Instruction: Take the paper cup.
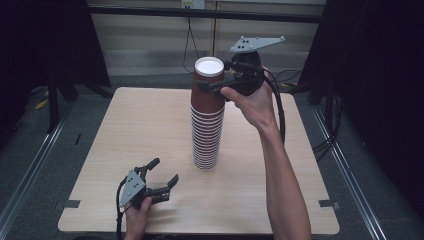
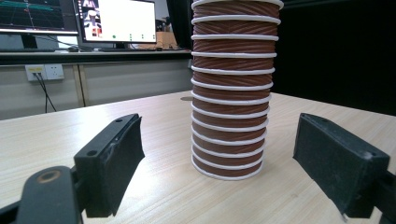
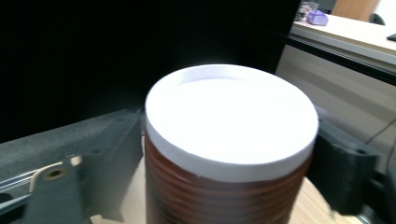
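Many brown paper cups sit upside down in one tall stack in the middle of your wooden table. Your right gripper is up high, its jaws squeezing the top cup. Your left gripper rests low near you, jaws wide apart, holding nothing.
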{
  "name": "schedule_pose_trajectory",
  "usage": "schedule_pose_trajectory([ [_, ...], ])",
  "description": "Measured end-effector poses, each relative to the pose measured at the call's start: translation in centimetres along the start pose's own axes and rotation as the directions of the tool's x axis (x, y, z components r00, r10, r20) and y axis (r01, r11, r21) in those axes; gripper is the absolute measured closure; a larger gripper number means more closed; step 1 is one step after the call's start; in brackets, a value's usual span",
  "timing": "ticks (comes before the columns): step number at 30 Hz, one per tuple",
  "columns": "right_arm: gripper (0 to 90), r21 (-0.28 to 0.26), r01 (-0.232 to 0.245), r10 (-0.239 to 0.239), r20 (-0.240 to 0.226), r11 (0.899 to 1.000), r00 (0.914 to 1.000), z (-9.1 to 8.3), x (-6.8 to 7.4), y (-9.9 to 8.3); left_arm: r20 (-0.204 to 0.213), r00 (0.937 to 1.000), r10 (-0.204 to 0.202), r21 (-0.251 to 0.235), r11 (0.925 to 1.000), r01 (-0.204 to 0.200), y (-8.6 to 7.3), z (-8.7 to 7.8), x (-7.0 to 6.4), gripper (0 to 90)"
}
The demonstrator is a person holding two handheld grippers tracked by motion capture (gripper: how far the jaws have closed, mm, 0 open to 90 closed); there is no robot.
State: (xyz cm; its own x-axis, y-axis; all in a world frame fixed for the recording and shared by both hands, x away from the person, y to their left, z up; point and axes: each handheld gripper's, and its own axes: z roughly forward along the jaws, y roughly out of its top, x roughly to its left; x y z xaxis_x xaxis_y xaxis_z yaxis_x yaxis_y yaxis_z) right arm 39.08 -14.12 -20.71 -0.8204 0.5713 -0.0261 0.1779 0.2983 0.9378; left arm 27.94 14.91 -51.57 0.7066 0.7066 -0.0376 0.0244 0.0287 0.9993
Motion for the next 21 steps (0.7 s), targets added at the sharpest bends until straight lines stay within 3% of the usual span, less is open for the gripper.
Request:
schedule_pose_trajectory([
  [11,22.2,-0.025,0.001,-0.001,0.008,1.0,1.0,-0.28,-0.08,0.06,0.0,1.0,0.0,0.0,1.0,0.0,0.0,0.0,0.0,15.5],
  [21,22.7,-0.112,0.003,0.0,0.024,0.994,0.9997,-1.06,0.08,0.36,0.0,1.0,0.0,0.0,1.0,0.0,0.0,0.0,0.0,15.5],
])
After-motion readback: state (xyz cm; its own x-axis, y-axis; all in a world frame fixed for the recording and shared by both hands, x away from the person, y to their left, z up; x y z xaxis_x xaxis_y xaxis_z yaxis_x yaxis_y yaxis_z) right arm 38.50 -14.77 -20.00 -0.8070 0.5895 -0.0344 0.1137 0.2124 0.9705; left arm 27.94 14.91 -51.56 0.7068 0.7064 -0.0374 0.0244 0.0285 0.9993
